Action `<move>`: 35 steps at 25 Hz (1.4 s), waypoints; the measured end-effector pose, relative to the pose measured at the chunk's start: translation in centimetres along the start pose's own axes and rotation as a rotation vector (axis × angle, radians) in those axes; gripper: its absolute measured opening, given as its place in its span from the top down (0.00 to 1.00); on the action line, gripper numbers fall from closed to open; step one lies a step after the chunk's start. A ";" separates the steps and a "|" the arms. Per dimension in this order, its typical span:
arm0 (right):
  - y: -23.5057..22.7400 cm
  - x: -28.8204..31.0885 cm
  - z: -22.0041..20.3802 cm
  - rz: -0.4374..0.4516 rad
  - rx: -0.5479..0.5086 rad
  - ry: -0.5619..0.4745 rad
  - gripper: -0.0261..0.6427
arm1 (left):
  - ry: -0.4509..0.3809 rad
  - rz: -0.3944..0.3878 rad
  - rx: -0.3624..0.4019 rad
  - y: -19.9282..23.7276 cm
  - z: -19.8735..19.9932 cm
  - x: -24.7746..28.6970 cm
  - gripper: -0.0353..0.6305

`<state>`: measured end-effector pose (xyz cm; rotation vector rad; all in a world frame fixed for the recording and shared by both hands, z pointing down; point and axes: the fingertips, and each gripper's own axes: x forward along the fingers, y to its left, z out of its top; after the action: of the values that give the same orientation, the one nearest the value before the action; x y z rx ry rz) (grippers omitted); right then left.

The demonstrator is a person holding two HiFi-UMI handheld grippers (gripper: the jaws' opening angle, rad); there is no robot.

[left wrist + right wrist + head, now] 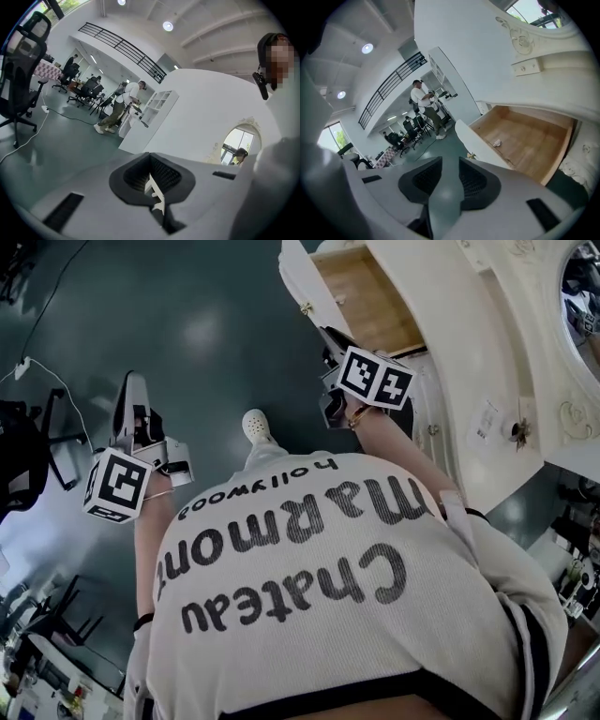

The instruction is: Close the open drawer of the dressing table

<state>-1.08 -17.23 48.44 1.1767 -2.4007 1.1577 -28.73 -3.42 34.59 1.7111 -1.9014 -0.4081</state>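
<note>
The white dressing table [487,352] stands at the upper right, and its wooden drawer [370,301] is pulled out toward the dark floor. In the right gripper view the drawer [525,136] is open, with its white front panel [480,143] and small gold handle [471,155] just beyond my jaws. A small crumpled white scrap [497,142] lies inside. My right gripper [330,343] [450,171] is close to the front panel, open, with nothing between the pads. My left gripper [132,390] [151,176] is far to the left over the floor, shut and empty.
A black office chair [23,70] and a white cable [37,371] are on the floor to the left. My shoe [255,426] is between the grippers. Far off, a person [124,105] stands by a white shelf unit [154,105]. An oval mirror [239,143] is at the right.
</note>
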 end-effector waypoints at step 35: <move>-8.7 11.9 -2.4 -0.521 0.547 -0.031 0.71 | 0.055 -0.001 -0.041 10.0 6.7 10.5 0.94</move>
<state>-2.67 -25.41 60.87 1.8390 -1.6540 1.6404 -41.26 -13.14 36.82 1.6801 -1.8413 -0.3936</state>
